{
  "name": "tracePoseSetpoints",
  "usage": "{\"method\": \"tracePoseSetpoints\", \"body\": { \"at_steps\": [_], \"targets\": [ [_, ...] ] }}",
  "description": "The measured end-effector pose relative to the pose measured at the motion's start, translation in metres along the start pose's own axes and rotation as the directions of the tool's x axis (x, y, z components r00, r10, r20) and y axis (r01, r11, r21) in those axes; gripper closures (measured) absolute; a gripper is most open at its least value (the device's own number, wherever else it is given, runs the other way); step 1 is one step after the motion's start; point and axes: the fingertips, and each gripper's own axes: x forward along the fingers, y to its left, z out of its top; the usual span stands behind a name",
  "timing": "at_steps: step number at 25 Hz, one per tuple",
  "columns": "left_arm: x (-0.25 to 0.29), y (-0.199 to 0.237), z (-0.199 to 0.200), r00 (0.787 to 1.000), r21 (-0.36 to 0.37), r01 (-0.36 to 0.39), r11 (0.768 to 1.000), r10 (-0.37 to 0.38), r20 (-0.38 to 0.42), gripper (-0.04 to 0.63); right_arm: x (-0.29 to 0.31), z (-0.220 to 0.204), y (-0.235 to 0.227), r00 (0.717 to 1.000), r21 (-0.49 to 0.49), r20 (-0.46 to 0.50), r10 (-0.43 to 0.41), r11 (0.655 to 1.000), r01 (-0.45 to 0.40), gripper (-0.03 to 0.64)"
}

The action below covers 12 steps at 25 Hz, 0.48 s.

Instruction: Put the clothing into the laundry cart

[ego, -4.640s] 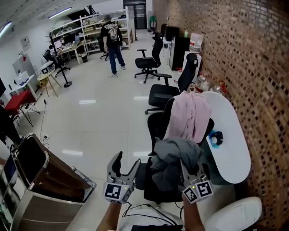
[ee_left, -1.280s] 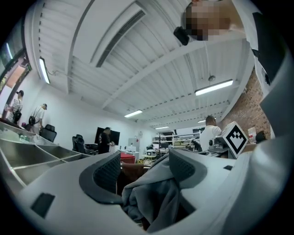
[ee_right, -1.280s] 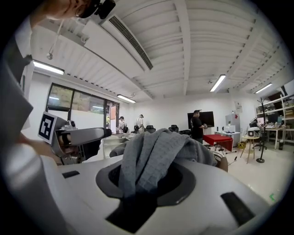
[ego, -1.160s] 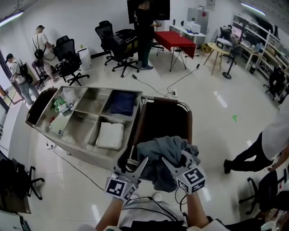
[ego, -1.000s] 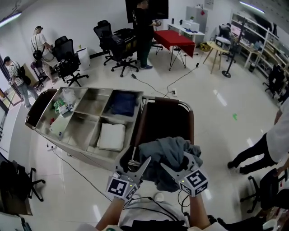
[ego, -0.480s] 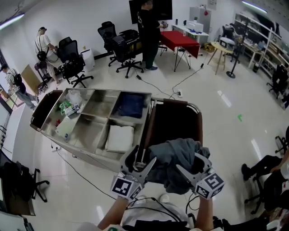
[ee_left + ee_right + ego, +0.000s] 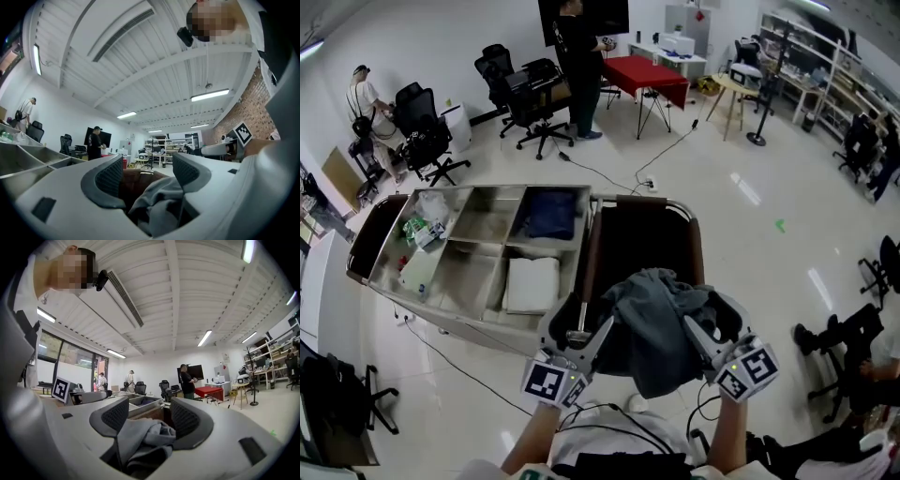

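Carrying: grey garment (image 7: 652, 323) hangs bunched in the right gripper (image 7: 703, 311), whose jaws are part-closed on it, above the near end of the laundry cart (image 7: 643, 200).
Other side: left gripper (image 7: 579, 328) has its jaws apart; a fold lies between them, unpinched.
Done: garment at the cart, not inside.
Left: lower and release it.
Hidden: the cart's inside is dark, and its near rim is behind cloth.

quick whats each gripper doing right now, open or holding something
Left gripper: open; a fold of the crumpled grey garment lies between its jaws, not clamped.
Right gripper: shut on the grey garment.
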Motion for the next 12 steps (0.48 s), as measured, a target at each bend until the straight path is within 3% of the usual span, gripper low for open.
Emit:
{"method": "tracePoseSetpoints", "body": {
  "at_steps": [7, 12],
  "targets": [
    [0.002, -0.008, 0.007, 1.0, 0.006, 0.026, 1.0, -0.026, 0.014, 0.278, 0.005, 0.029, 0.016, 0.987, -0.055, 0.154, -0.047, 0.997, 0.056, 0.311],
    [0.001, -0.008, 0.009, 1.0, 0.013, 0.024, 1.0, -0.024, 0.015, 0.278, 0.009, 0.039, 0.019, 0.976, -0.103, 0.191, -0.101, 0.987, 0.122, 0.311]
  ]
}}
